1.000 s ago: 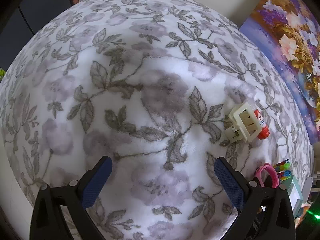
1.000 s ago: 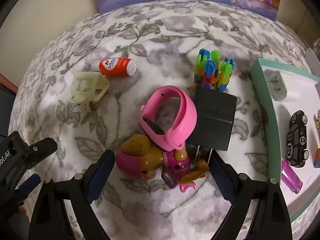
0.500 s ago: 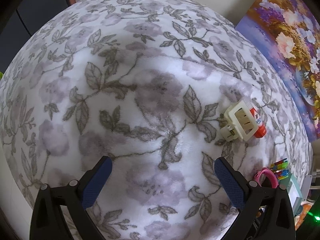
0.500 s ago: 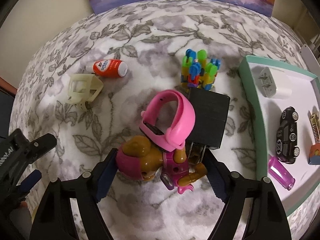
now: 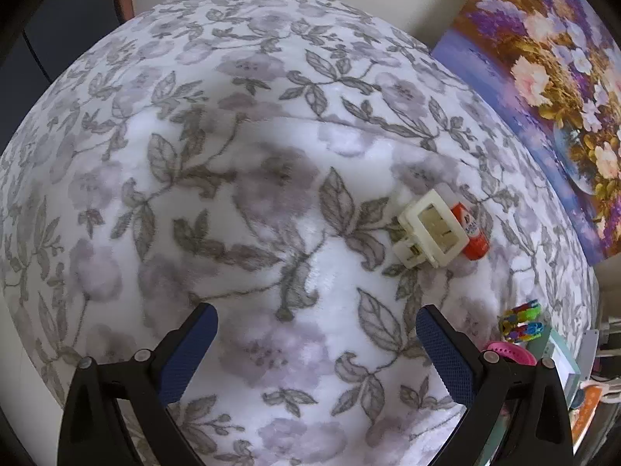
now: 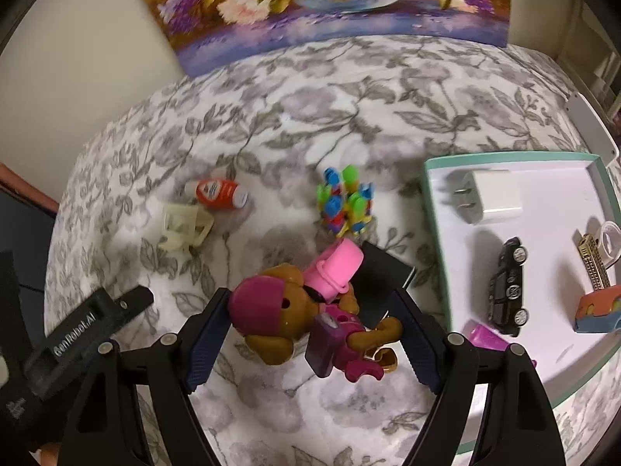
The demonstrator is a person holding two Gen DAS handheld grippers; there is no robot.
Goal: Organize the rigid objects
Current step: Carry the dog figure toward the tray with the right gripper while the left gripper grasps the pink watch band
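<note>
Brown toy dog (image 6: 306, 320) between right gripper (image 6: 310, 339) fingers (image 6: 203, 345), unclamped

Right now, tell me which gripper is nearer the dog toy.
Right. The right gripper has its open fingers on either side of the dog toy; the left gripper hangs open over bare blanket, off to the side.

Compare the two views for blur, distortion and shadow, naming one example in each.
Left wrist view: fisheye bulges the floral blanket into a dome; the cream clip stays fairly sharp, the print around it is slightly smeared. Right wrist view: the painting is blurred, the tray edges bow, and the toy car casts a soft shadow.
</note>
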